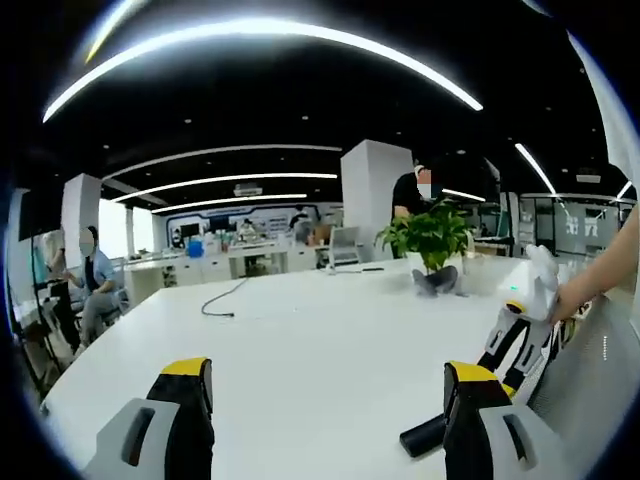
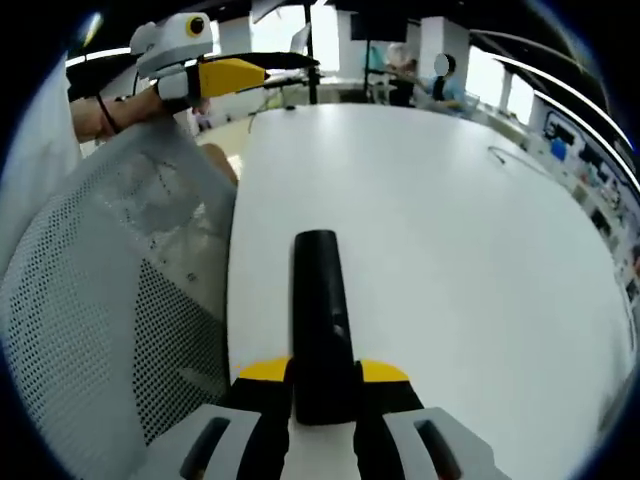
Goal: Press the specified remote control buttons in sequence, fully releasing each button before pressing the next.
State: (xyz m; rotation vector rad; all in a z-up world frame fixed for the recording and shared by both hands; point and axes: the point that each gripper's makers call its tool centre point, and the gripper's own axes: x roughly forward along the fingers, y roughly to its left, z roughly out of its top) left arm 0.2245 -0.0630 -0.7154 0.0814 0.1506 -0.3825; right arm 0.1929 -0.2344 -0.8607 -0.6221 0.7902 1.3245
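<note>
A black remote control [image 2: 318, 300] lies lengthwise on the white table [image 2: 430, 230], running away from the camera in the right gripper view. My right gripper [image 2: 325, 375] is shut on its near end, one yellow-tipped jaw against each side. In the left gripper view the remote's other end [image 1: 424, 436] pokes out beside my right-hand jaw, and the right gripper [image 1: 515, 345] comes in from the right, held by a hand [image 1: 578, 298]. My left gripper [image 1: 330, 400] stands wide open above the table with nothing between its jaws. It appears at upper left as the left gripper [image 2: 250, 72].
A potted green plant [image 1: 432, 240] stands at the far side of the table, and a dark cable [image 1: 225, 300] lies on it. A grey mesh chair back [image 2: 100, 300] is beside the table edge. People sit and stand at desks behind.
</note>
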